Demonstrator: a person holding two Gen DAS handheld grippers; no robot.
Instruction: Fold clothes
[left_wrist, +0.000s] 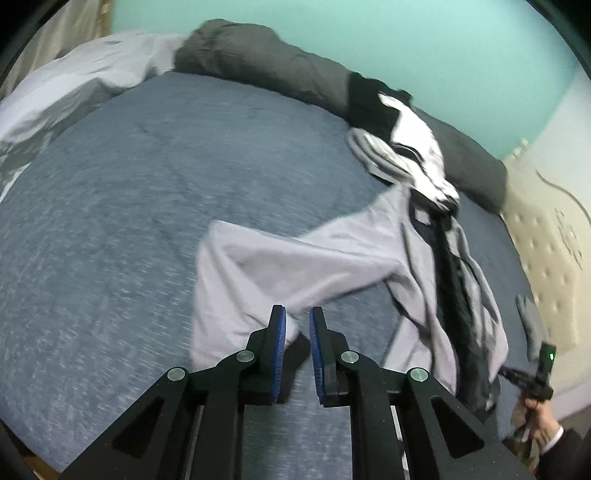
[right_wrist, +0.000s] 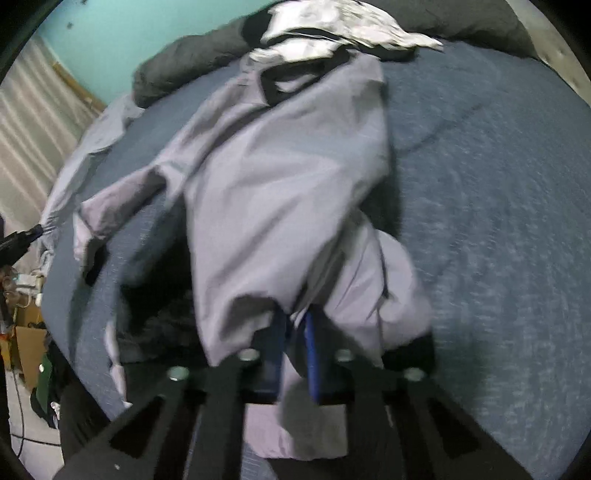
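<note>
A light grey long-sleeved garment with black trim (left_wrist: 317, 254) lies crumpled on the blue bedspread (left_wrist: 129, 206). Its sleeve, ending in a dark cuff (left_wrist: 300, 347), runs toward my left gripper (left_wrist: 297, 317). That gripper is open, its blue pads (left_wrist: 280, 332) on either side of the sleeve end without pinching it. In the right wrist view the same garment (right_wrist: 280, 184) drapes over my right gripper (right_wrist: 295, 328), which is shut on a bunch of its fabric. A person's hand holds the right gripper at the bed's edge (left_wrist: 541, 369). The images are motion-blurred.
A black-and-white striped garment (left_wrist: 402, 147) lies at the far side, against a dark grey rolled duvet (left_wrist: 266, 62). Pale bedding (left_wrist: 66, 81) sits at the far left. A cream tufted headboard (left_wrist: 546, 236) is on the right. Boxes and clutter (right_wrist: 26, 332) stand on the floor.
</note>
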